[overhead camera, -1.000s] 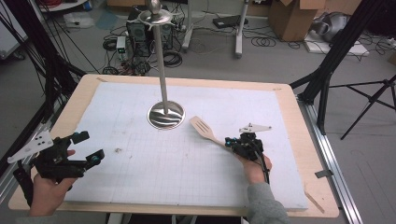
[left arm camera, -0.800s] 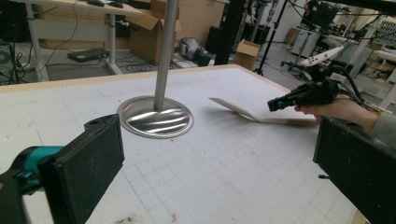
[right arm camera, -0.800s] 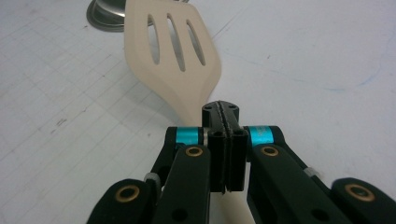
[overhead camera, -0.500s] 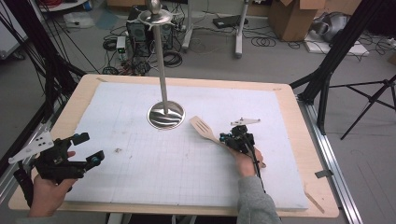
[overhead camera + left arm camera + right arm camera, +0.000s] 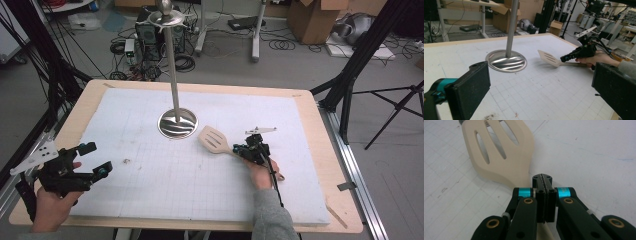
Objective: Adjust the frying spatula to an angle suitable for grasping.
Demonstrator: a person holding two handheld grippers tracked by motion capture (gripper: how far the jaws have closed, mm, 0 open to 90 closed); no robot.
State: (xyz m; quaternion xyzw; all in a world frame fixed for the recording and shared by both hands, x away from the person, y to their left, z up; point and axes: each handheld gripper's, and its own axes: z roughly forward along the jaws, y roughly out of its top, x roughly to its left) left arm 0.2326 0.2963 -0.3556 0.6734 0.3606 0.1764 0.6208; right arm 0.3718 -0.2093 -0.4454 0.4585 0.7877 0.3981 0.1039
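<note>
A pale wooden slotted spatula (image 5: 214,140) lies flat on the white gridded mat, blade toward the metal stand. My right gripper (image 5: 241,149) is low over the neck of its handle. In the right gripper view the pads (image 5: 543,180) are pressed together with nothing between them, and the spatula (image 5: 499,157) blade lies just ahead and the handle passes beneath. The left gripper view shows the spatula (image 5: 549,58) and the right gripper (image 5: 563,59) from the side. My left gripper (image 5: 97,159) is held at the mat's near left with its jaws wide open and empty, also seen as the left gripper (image 5: 544,87).
A metal stand with a round base (image 5: 177,123) and a tall pole rises at the middle of the mat, just left of the spatula blade; the same base (image 5: 506,61) lies ahead of my left gripper. A wooden table edge (image 5: 330,150) frames the mat. Small crumbs (image 5: 127,161) lie near the left gripper.
My right gripper has slid left along the spatula handle toward the blade and come slightly lower. The spatula and the left gripper have stayed in place.
</note>
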